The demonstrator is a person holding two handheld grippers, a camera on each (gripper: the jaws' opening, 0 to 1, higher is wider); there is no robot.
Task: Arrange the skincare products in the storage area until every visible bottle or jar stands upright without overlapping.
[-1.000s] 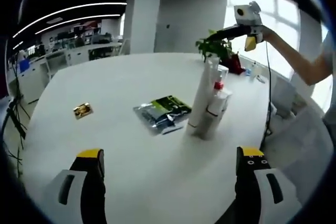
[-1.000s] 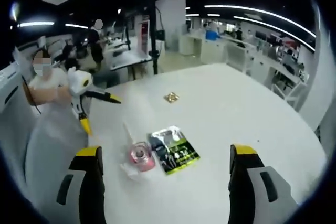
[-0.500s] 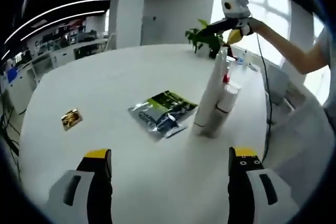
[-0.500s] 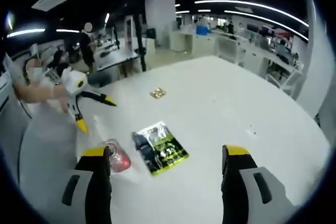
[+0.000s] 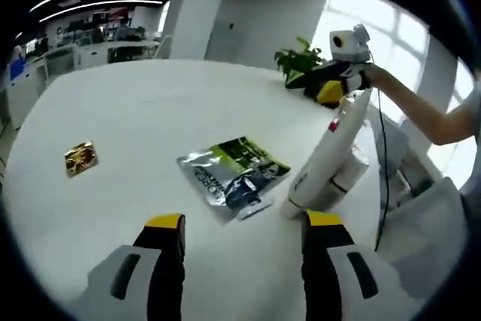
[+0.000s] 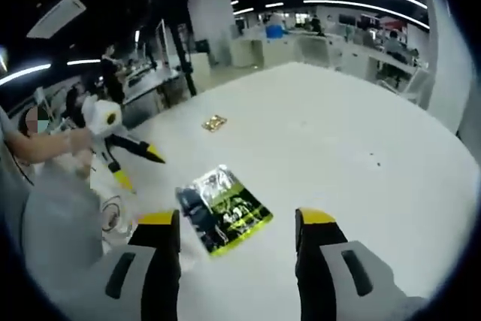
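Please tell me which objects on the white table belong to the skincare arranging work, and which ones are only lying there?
Belong to the job:
- tall white tube
- shorter white bottle beside it

Just lying about:
- silver and green sachet, flat on the table
- small gold packet
- potted plant at the far edge

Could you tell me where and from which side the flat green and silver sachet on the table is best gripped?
The sachet lies flat on the white table, so I would pinch a short sealed edge, probably the one nearest the left gripper, coming in low along the tabletop. The tall white bottles stand close on its far side, so avoid that side.
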